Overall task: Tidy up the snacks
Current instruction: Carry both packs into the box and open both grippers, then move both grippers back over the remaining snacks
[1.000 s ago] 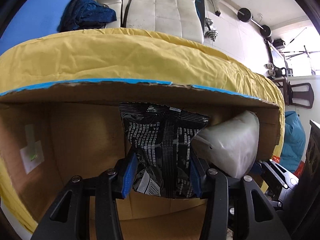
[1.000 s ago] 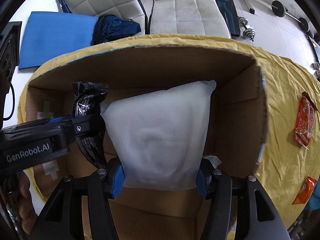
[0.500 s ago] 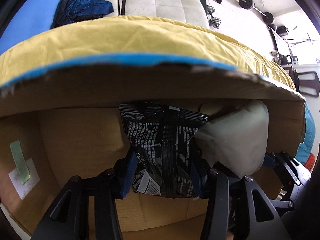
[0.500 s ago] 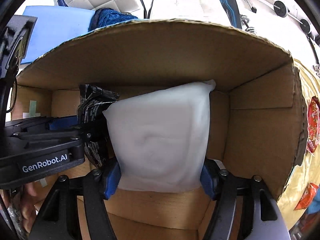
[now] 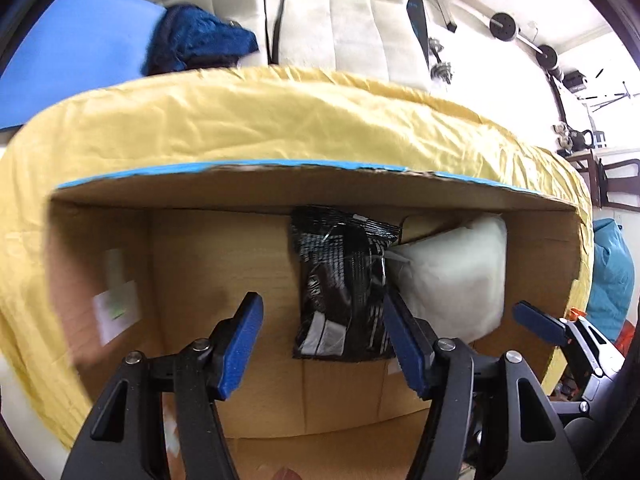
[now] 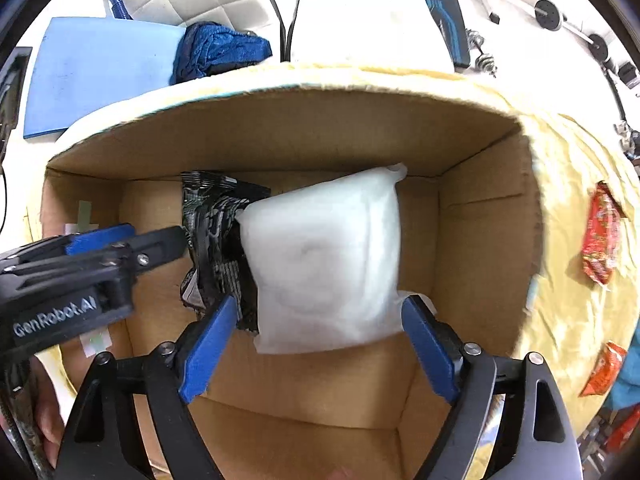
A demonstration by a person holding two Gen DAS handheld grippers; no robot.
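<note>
Right wrist view shows both grippers with jaws spread wide and empty over the cardboard box [image 6: 484, 216], where the white pouch [image 6: 324, 264] and black packet [image 6: 218, 240] stand upright, side by side, touching.

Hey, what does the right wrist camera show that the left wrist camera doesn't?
Only the right wrist view shows the red snack packets lying on the yellow cloth outside the box, plus the left gripper from the side. Only the left wrist view shows the teal bag off to the right. Both show the cardboard box holding the black packet and white packet, both released.
</note>
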